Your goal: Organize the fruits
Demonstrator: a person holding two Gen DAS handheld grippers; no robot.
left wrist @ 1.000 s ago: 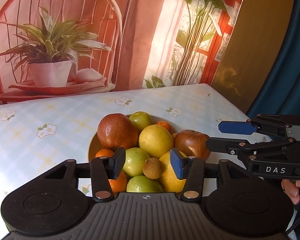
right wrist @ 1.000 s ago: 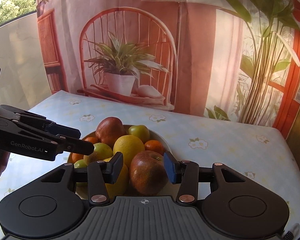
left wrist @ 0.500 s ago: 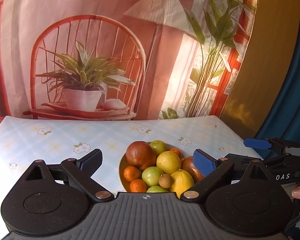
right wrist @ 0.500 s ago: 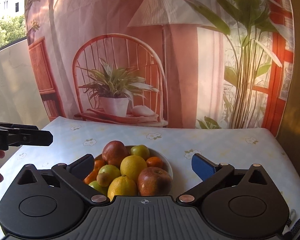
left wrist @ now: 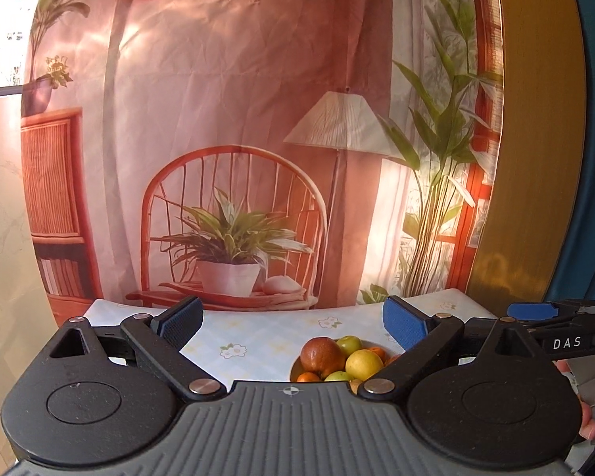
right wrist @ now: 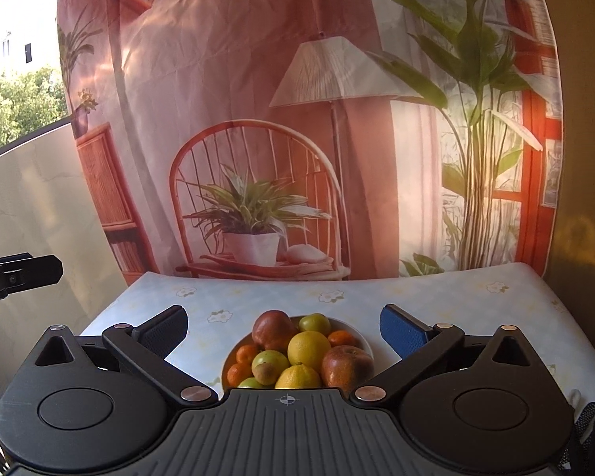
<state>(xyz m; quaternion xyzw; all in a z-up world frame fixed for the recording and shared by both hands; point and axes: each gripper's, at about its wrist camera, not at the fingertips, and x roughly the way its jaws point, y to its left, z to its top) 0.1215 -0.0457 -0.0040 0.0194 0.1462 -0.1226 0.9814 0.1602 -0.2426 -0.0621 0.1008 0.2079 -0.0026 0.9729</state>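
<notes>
Both hand-held grippers, left (left wrist: 291,323) and right (right wrist: 283,327), jaws just opened wide and empty, drawn back from fruit bowl (right wrist: 359,337) now ahead below on worktop (right wrist: 456,301), sorting probably finished.

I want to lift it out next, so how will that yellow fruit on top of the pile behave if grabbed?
The yellow fruit looks round and smooth, so it may slip or roll. It rests on other fruit in the bowl; neighbours could shift.
</notes>
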